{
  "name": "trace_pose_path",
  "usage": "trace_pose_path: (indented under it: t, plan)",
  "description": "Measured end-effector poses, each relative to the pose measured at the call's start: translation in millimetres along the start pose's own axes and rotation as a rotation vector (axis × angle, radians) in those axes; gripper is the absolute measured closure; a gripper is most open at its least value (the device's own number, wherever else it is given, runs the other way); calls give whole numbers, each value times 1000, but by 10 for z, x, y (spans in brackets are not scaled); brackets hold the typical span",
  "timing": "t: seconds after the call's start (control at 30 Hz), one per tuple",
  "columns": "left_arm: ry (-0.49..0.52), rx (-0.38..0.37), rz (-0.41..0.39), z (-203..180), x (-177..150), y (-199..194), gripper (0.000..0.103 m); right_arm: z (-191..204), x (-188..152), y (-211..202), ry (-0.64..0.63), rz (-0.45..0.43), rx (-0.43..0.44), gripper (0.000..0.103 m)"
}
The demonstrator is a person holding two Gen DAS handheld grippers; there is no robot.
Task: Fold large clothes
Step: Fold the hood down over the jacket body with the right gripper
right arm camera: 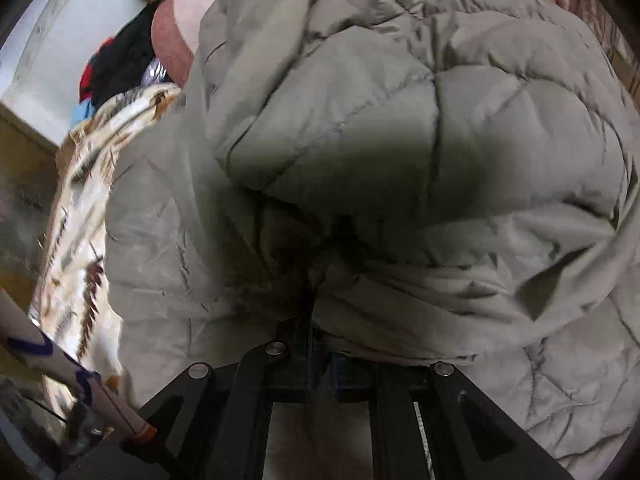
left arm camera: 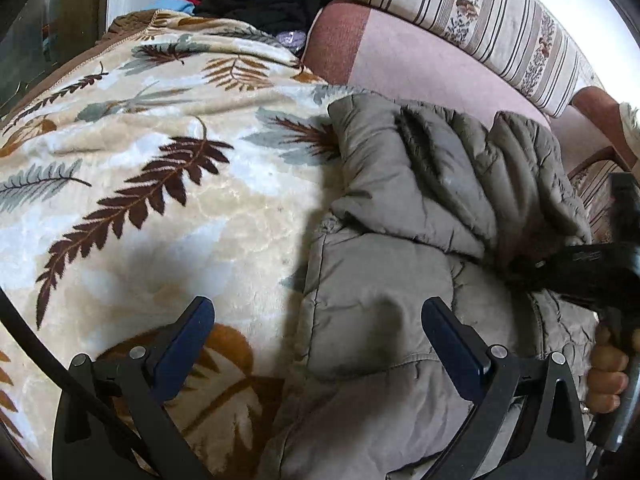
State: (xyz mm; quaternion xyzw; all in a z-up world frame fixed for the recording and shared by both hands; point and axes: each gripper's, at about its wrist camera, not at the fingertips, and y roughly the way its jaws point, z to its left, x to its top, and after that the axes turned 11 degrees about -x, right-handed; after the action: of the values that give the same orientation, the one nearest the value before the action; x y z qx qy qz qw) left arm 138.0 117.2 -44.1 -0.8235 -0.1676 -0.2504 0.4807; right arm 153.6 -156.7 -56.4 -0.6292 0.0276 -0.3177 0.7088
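A grey-olive quilted puffer jacket (left arm camera: 404,280) lies on a leaf-patterned blanket (left arm camera: 160,184), bunched and partly folded over itself. My left gripper (left arm camera: 318,322) is open and empty, just above the jacket's left edge, its blue fingers (left arm camera: 452,340) spread wide. My right gripper (right arm camera: 312,312) is shut on a bunched fold of the jacket (right arm camera: 360,152), which fills the right wrist view. The right gripper also shows at the right edge of the left wrist view (left arm camera: 588,264), dark against the jacket.
A pink sofa seat (left arm camera: 400,60) and a striped cushion (left arm camera: 480,20) lie behind the jacket. A pile of black, red and blue clothes (left arm camera: 264,0) sits at the far end of the blanket. A wooden chair (left arm camera: 596,184) stands at the right.
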Motion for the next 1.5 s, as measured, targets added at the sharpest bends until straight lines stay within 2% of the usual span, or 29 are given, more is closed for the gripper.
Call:
trace_pose_path:
  t: [0.03, 0.07, 0.13, 0.3, 0.4, 0.5, 0.57, 0.63, 0.7, 0.8, 0.87, 0.93, 1.0, 1.03, 1.1, 1.2, 1.3, 1.4, 1.5]
  plan:
    - [-1, 1, 2, 3, -3, 3, 0, -18, -20, -41, 1, -4, 19, 89]
    - [-3, 1, 1, 5, -3, 0, 0, -49, -42, -131, -7, -10, 47, 80]
    - [-3, 2, -4, 2, -8, -17, 0, -97, -104, -292, -22, -25, 41, 66]
    - [3, 11, -11, -2, -10, -27, 0, -222, -236, -758, -59, -56, 75, 64]
    - [3, 12, -15, -11, -13, -39, 0, -222, -174, -1066, -75, -141, 68, 64]
    - [6, 13, -13, -14, -14, -34, 0, -123, 128, -1277, -81, -266, -4, 62]
    - [9, 13, -10, -14, -10, -30, 0, -43, 384, -1242, -70, -341, -95, 53]
    - [10, 11, -7, -17, -4, -27, 0, -4, 578, -1080, -71, -371, -205, 53]
    - [13, 11, -5, -21, 3, -25, 0, -78, 717, -820, -46, -336, -259, 53]
    - [17, 3, -1, -31, 11, -21, 0, -224, 612, -290, 19, -160, -205, 53]
    - [24, 3, -1, -48, 18, -19, 0, -220, 426, -72, -24, -104, -196, 52]
    - [30, 2, 3, -64, 12, -19, 0, -117, 232, -46, -123, -131, -254, 52]
    - [32, 2, 4, -69, 5, -26, 0, -60, 228, -139, -164, -132, -275, 52]
    - [31, 4, 1, -72, 4, -32, 0, -50, 254, -225, -163, -150, -281, 53]
    - [31, 7, -6, -76, -1, -45, 0, -37, 331, -504, -123, -252, -281, 53]
    - [35, 6, -5, -83, -8, -43, 0, 98, 452, -706, -109, -325, -247, 53]
    - [38, 6, 1, -87, -12, -31, 0, 339, 560, -556, -151, -295, -225, 53]
    - [36, 6, -2, -83, -11, -33, 0, 501, 545, -80, -180, -150, -179, 53]
    - [30, 2, 1, -69, -4, -34, 0, 522, 434, 154, -197, -130, -219, 52]
